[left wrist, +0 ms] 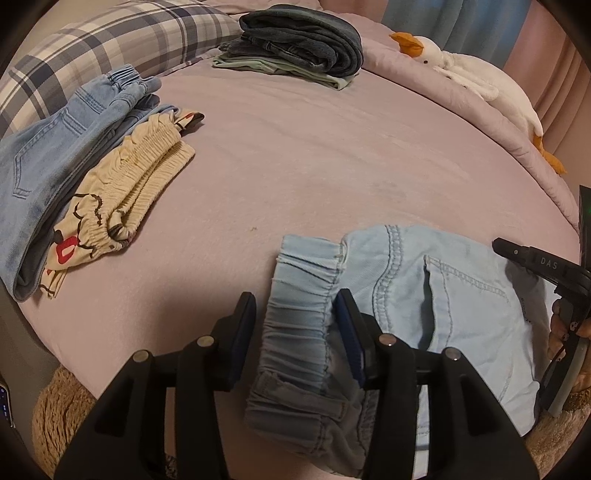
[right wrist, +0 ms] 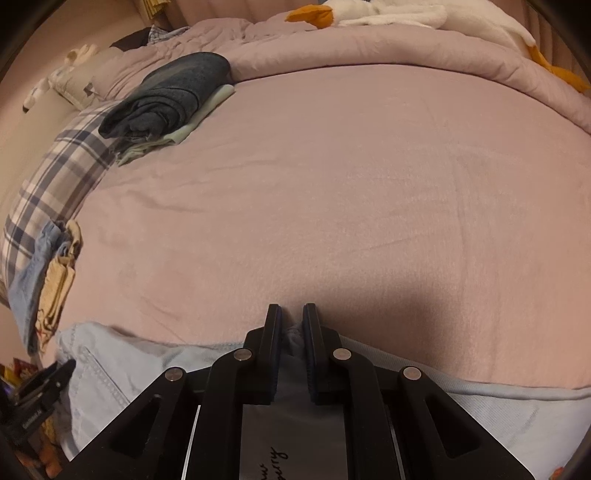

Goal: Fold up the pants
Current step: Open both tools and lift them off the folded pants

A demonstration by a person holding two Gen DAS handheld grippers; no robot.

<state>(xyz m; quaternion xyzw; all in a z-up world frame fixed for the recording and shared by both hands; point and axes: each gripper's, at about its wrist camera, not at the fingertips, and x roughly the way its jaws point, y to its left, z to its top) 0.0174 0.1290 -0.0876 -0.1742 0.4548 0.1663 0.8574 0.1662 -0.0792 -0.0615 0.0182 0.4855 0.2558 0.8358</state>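
Light blue denim pants (left wrist: 461, 295) lie at the near edge of the pink bed (left wrist: 314, 166), back pocket up. Their elastic waistband (left wrist: 299, 314) runs between the jaws of my left gripper (left wrist: 295, 299). The right pad touches it, a gap shows at the left pad, and the gripper is open. In the right wrist view the pants (right wrist: 129, 362) stretch along the bed's near edge. My right gripper (right wrist: 292, 310) is shut on a small bunch of their pale blue fabric.
Folded dark jeans on a green garment (left wrist: 303, 40) sit at the far side. Blue jeans (left wrist: 55, 147) and cream printed shorts (left wrist: 140, 166) lie at the left by a plaid pillow (left wrist: 110, 33). A white goose plush (left wrist: 480, 81) rests on the rolled quilt at right.
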